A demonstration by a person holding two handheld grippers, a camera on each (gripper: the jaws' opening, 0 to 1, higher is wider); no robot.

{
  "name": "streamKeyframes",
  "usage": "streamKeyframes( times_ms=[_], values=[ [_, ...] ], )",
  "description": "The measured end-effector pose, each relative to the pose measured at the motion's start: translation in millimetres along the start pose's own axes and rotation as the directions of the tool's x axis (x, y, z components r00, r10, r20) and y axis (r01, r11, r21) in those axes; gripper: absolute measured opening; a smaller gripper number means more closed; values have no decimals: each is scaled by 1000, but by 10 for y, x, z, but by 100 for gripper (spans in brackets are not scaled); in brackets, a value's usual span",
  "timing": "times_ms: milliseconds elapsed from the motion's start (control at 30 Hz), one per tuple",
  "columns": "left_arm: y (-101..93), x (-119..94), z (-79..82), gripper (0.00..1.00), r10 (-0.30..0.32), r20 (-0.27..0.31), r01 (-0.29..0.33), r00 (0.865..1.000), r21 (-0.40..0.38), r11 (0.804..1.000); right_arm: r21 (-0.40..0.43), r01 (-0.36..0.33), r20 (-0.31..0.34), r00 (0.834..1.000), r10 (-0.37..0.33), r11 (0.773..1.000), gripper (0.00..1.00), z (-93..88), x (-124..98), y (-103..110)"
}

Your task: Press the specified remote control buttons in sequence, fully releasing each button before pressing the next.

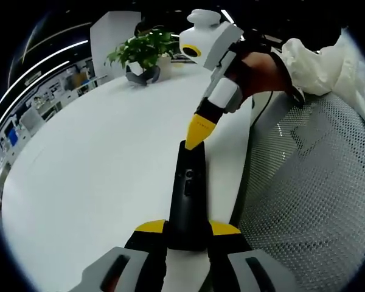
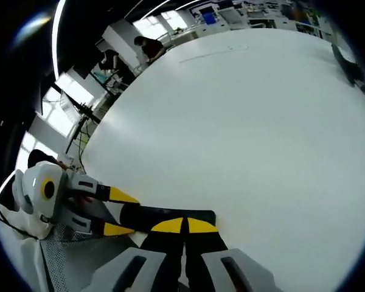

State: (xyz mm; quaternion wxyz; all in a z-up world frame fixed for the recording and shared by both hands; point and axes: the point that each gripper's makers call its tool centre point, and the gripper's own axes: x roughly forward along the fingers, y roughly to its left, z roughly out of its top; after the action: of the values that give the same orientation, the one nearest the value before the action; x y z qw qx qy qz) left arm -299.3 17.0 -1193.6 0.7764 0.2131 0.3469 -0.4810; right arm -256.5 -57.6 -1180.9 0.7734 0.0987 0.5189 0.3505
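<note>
Remote control (image 1: 187, 194) clamped by left gripper (image 1: 187, 234) | right gripper (image 1: 196, 137) tip touching

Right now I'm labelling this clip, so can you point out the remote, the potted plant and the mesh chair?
remote (image 1: 187, 194): left gripper view, middle of its black body.
potted plant (image 1: 145, 48): left gripper view, its green leaves.
mesh chair (image 1: 316, 201): left gripper view, its white mesh.
</note>
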Motion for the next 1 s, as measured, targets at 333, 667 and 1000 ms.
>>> streamKeyframes(
  times_ms=[333,667,1000],
  values=[
    [-1,2,3,25,0,1,0,1000,0,1000,-6,-1,4,1000,1,1000,0,0,16,6],
    [0,-1,2,24,0,-2,0,1000,-4,1000,-3,-5,11,1000,5,1000,0,-6,16,18],
    [0,-1,-1,24,-3,-5,3,1000,-8,1000,-14,1,17,1000,-1,1000,0,0,13,15]
  ],
)
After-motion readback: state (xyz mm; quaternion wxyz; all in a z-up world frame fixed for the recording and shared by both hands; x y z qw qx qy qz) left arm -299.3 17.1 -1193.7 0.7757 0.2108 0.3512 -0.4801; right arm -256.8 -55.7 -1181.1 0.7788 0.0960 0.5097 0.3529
